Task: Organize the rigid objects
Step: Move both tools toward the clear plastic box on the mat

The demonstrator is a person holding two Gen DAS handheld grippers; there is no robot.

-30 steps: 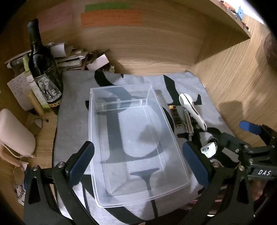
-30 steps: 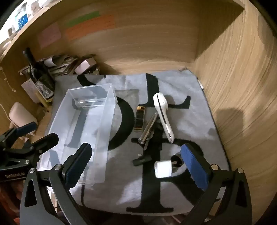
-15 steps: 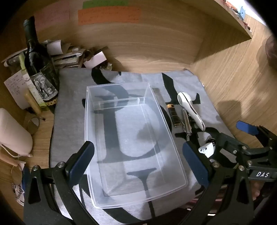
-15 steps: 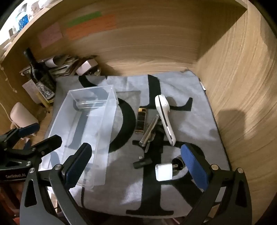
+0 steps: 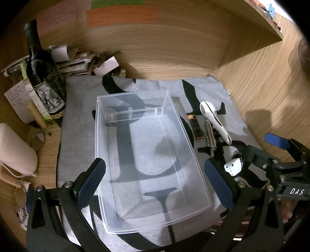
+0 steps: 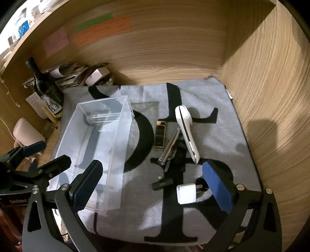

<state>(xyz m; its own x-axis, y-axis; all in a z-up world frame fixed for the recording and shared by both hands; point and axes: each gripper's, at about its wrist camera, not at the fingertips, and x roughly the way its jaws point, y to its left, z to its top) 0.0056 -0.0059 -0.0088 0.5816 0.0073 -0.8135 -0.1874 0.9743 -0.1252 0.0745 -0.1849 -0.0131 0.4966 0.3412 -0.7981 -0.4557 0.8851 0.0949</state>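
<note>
A clear plastic bin (image 5: 147,153) (image 6: 96,151) lies empty on a grey mat with black letters (image 6: 219,135). To its right lie a white handled tool (image 6: 187,133) (image 5: 215,121), a black and gold tube (image 6: 159,137) (image 5: 196,128), a silver pen-like rod (image 6: 169,146) (image 5: 210,134), a small black adapter (image 6: 161,183) and a white plug cube (image 6: 186,193) (image 5: 233,168). My left gripper (image 5: 155,180) hangs open over the bin. My right gripper (image 6: 153,186) stands open above the adapter and cube, holding nothing.
A wine bottle (image 5: 41,73) and a heap of papers (image 5: 77,60) stand at the back left off the mat. A pale pouch (image 5: 15,151) lies at the left edge. Wooden walls (image 6: 271,97) close in the back and right, with coloured notes (image 5: 120,13) on the back wall.
Both grippers have drifted slightly; the scene sits a little lower in the right wrist view, nearer the white cube. Nothing was grasped or moved on the mat.
</note>
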